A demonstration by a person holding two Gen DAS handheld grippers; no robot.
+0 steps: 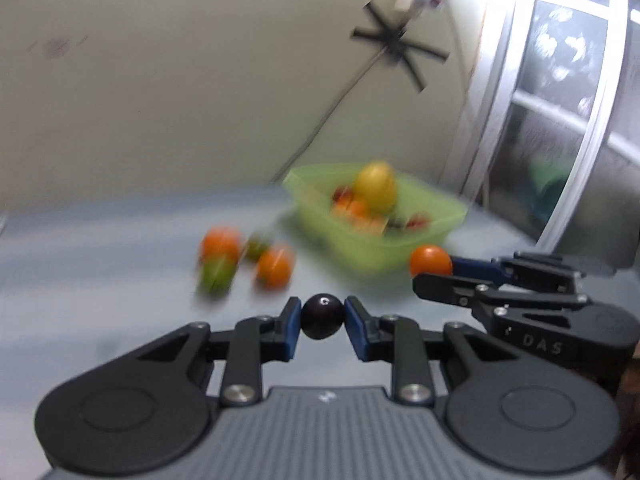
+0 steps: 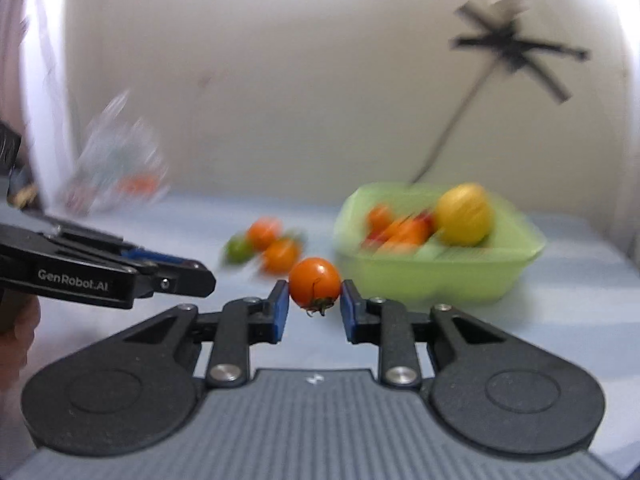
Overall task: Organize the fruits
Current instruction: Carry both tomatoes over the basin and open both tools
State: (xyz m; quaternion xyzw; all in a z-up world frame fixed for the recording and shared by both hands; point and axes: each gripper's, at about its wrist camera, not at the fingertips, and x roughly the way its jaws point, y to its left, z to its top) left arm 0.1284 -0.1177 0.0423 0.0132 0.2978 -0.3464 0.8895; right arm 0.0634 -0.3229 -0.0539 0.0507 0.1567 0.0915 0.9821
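Note:
My left gripper (image 1: 322, 318) is shut on a small dark round fruit (image 1: 322, 317), held above the table. My right gripper (image 2: 314, 294) is shut on an orange cherry tomato (image 2: 315, 283), stem down; it also shows in the left wrist view (image 1: 430, 261) at the right gripper's tips. A green tub (image 1: 420, 236) ahead holds a yellow lemon (image 1: 376, 184) and several small orange and red fruits; it stands at right in the right wrist view (image 2: 440, 272). Loose orange and green fruits (image 1: 274, 266) lie on the table left of the tub (image 2: 276, 254).
The table has a pale blue top (image 1: 100, 264). A cream wall (image 1: 200, 80) with a black tape star (image 1: 400, 46) stands behind. A window frame (image 1: 560, 120) is at right. A clear plastic bag (image 2: 116, 160) lies at back left. The views are blurred.

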